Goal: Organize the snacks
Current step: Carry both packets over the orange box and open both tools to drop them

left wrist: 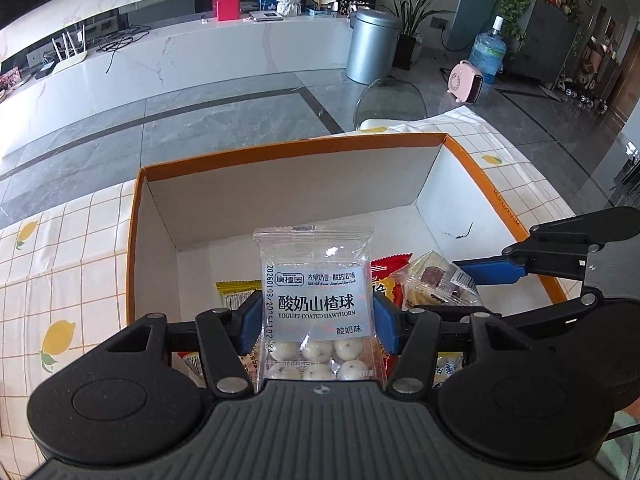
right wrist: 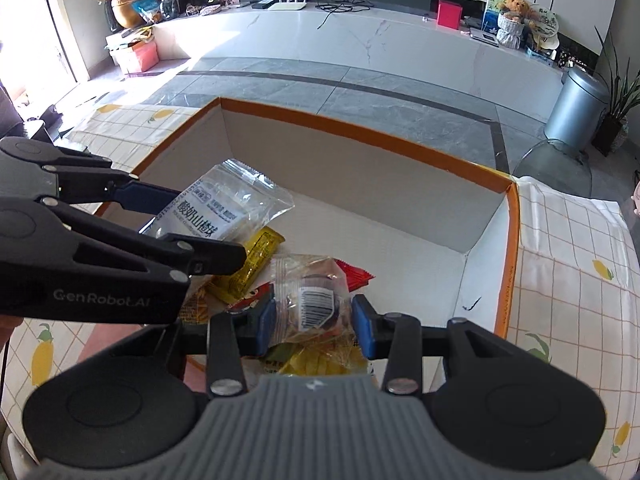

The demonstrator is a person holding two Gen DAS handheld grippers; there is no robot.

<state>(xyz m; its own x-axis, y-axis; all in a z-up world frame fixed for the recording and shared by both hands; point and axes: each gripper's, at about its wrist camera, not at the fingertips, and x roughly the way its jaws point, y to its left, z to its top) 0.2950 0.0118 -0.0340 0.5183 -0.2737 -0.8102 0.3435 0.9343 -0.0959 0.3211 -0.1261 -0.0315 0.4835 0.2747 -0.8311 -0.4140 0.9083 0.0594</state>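
Left gripper [left wrist: 318, 320]: jaws pinching hawthorn packet [left wrist: 316, 300], long axis upright, above the orange-rimmed box [left wrist: 296, 148]; right gripper [right wrist: 316, 320]: jaws pinching barcoded pastry packet [right wrist: 316, 300], likewise over the box. Loose snacks [right wrist: 256, 260] lie directly beneath both; drop is straight down, neither hand nearer.

Your right gripper [right wrist: 313, 322] clamped on a clear cake packet [right wrist: 310, 300] over the orange-rimmed box [right wrist: 514, 240], your left gripper [right wrist: 188, 228] at the box's left edge pinching the yogurt hawthorn bag [right wrist: 224, 208], yellow snack pack [right wrist: 256, 260] and red packet [right wrist: 356, 276] lying inside, lemon-print tablecloth [right wrist: 572, 264] beneath.
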